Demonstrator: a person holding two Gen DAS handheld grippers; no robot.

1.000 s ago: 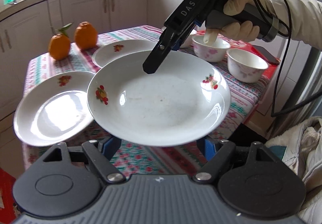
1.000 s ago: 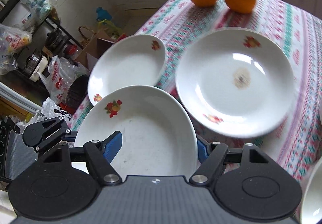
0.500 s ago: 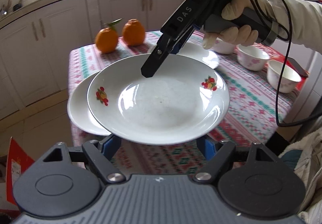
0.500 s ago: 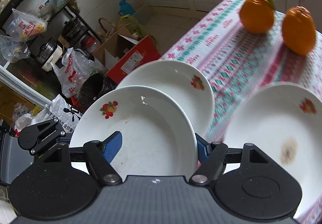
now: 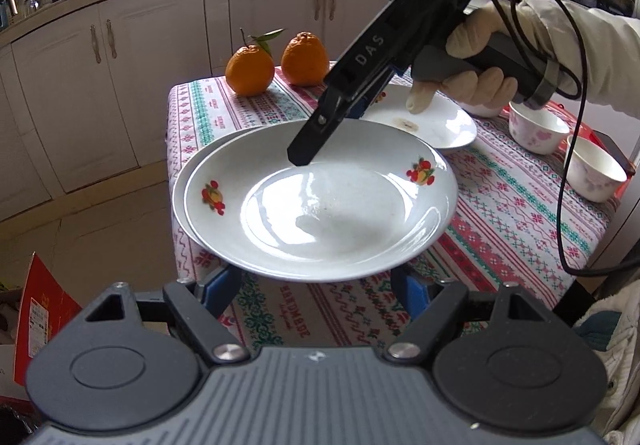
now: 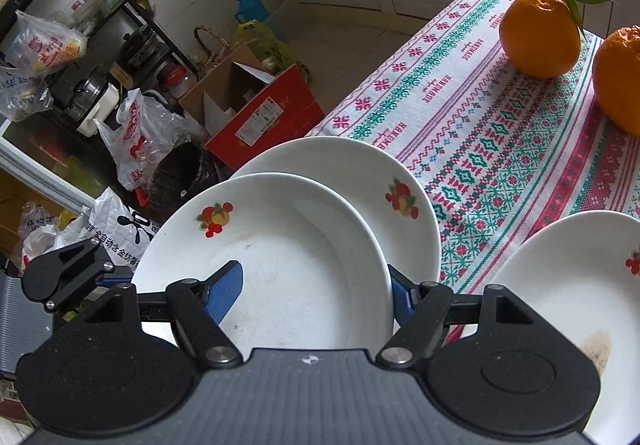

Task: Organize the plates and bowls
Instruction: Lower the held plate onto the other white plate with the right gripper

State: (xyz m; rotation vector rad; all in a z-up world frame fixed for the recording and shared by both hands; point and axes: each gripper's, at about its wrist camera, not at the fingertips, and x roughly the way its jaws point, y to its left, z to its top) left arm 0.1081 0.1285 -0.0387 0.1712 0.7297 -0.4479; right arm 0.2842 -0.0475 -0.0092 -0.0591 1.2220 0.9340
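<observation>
Carried plate (image 5: 320, 205) now hangs over table plate (image 6: 360, 169) — both grippers' fingers (image 6: 224, 291) hold it.

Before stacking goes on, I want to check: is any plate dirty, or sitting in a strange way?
Yes. The far plate has a brown stain near its middle. The held plate shows faint specks inside. The plate under it lies at the table corner, its rim seemingly past the edge.

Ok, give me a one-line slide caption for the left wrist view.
Both grippers carry a fruit-print plate over a second plate at the table's corner, two oranges behind.
</observation>
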